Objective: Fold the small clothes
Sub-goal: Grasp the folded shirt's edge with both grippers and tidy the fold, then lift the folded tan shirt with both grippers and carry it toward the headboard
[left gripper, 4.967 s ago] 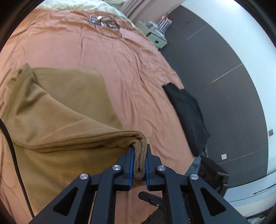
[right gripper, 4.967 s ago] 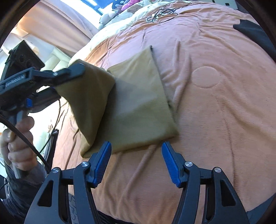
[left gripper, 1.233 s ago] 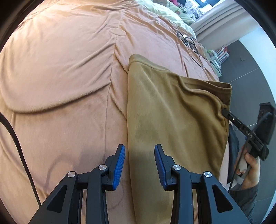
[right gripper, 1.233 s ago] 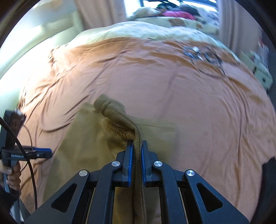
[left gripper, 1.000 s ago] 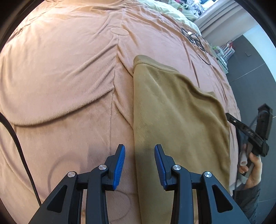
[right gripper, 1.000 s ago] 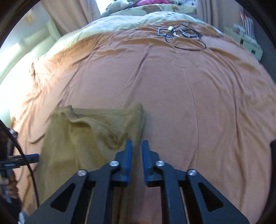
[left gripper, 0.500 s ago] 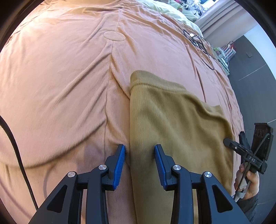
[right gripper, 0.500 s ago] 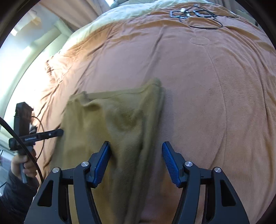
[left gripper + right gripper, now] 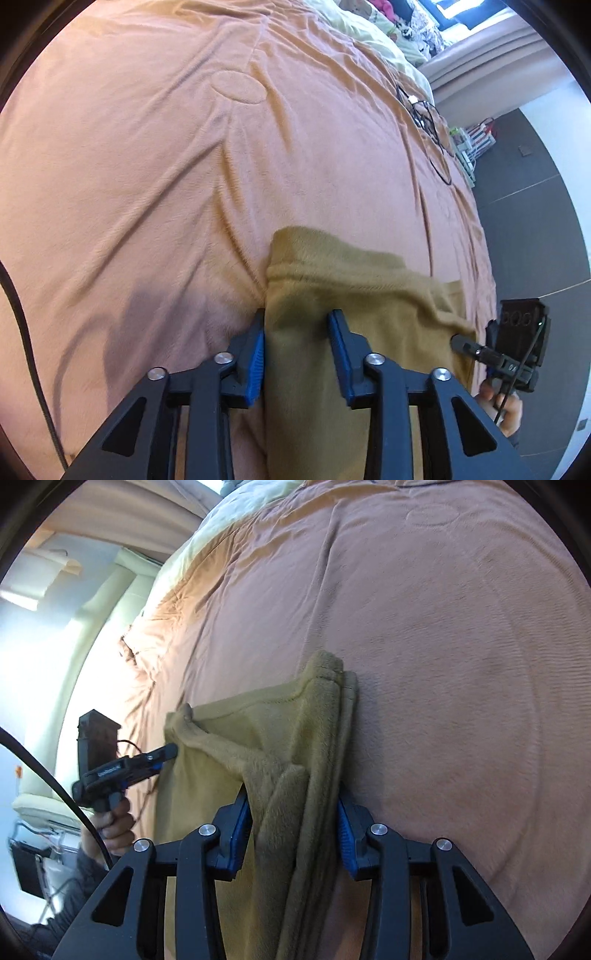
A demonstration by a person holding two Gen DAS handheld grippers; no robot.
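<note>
- Garment (image 9: 354,295), a mustard-brown fleece piece, lies folded on the bed cover (image 9: 147,184), near both cameras and toward the right side of the bed in the left wrist view.
- Half a second ago both claws hovered with the cloth lying flat ahead of them; now both have dropped in low over the two opposite sides of the garment.
- Left claw (image 9: 297,350) is open to a middling gap, and the garment's left folded edge runs up between its blue pads; one pad sits just beside that edge on the bed cover side.
- Right claw (image 9: 293,834) has narrowed from the wide spread it showed half a second ago. Its jaws stand partly open around a thick bunch of stacked layers at the garment's right edge, and I cannot tell whether the pads already press the cloth.
- A second ago the right claw let go of the edge it had carried across, so that fold looks laid. My reading is that both claws are now lining up to take hold for the next fold.
- Near end of the garment is cut off behind both claw frames, so its full outline cannot be seen.
- Loose wrinkles and a raised flap near the left claw (image 9: 162,755) in the right wrist view suggest the layers are not lying square.
- Cable tangle (image 9: 424,110) lies far up the bed, too small to identify.
</note>
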